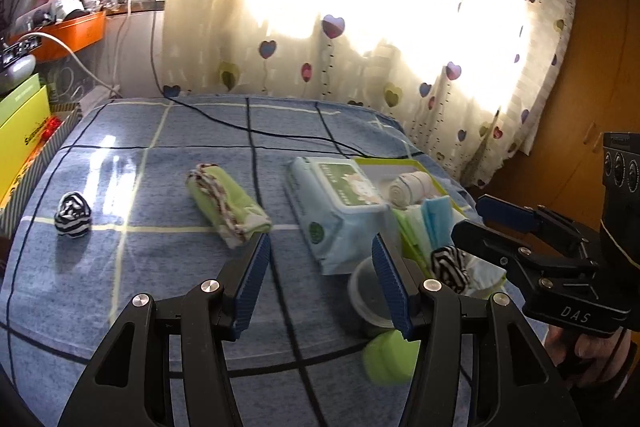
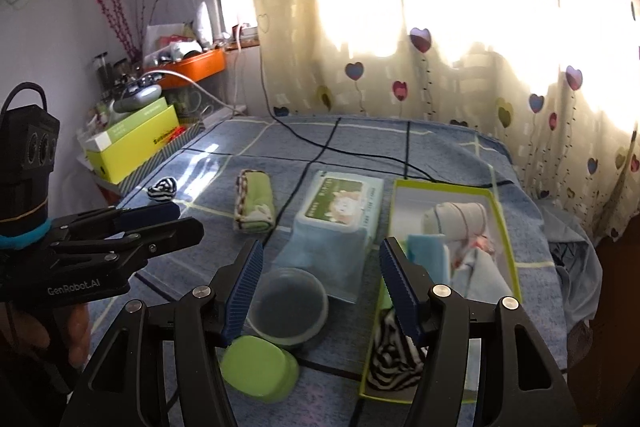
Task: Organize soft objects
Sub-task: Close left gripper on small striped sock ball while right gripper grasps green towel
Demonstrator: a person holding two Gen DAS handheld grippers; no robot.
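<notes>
Now the right gripper (image 2: pixel 320 287) is hanging over the bed (image 2: pixel 224 163), jaws apart and pinching nothing; they are not opening any further at this moment. Between its fingers a clear tub (image 2: pixel 290 305) is sitting, with a green lid (image 2: pixel 258 367) at seven o'clock from it. At four o'clock a striped sock (image 2: pixel 394 357) is lying in the near end of the green box (image 2: pixel 505 227), by the right finger. A wipes pack (image 2: pixel 340 207) is lying at twelve, and a green cloth (image 2: pixel 256 203) at eleven. Out at ten o'clock a second sock (image 2: pixel 162 188) is resting alone. The left gripper (image 1: pixel 322 277) is also spread and gripping nothing, hovering near the pack.
</notes>
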